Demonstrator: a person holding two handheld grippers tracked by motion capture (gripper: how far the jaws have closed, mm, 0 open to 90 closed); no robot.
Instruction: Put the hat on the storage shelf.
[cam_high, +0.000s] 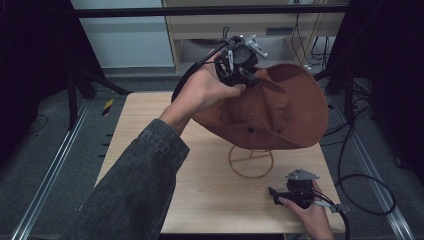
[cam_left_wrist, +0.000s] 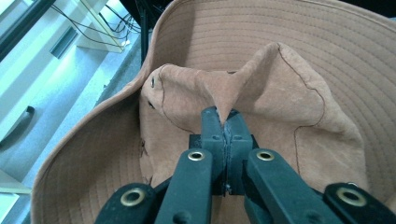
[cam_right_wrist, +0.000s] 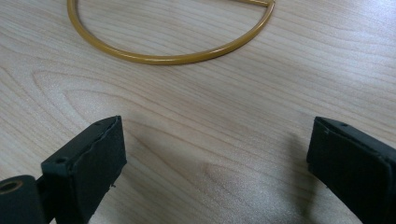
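A brown suede wide-brimmed hat (cam_high: 280, 107) hangs tilted in the air above the table, over a gold wire stand (cam_high: 251, 161). My left gripper (cam_high: 239, 70) is shut on a pinched fold of the hat's crown (cam_left_wrist: 229, 100), held up at the hat's far left side. In the left gripper view the jaws meet on the fold, with the brim (cam_left_wrist: 327, 42) curving around behind. My right gripper (cam_high: 276, 194) rests low near the table's front right edge, open, nothing between its pads (cam_right_wrist: 100, 158). The stand's round base ring (cam_right_wrist: 163, 56) lies just ahead of it.
The light wooden table (cam_high: 150, 120) has bare surface on the left and front. Black cables (cam_high: 365, 185) trail on the floor to the right. A metal rail (cam_high: 50, 170) runs along the left, and a wooden cabinet (cam_high: 200, 30) stands behind.
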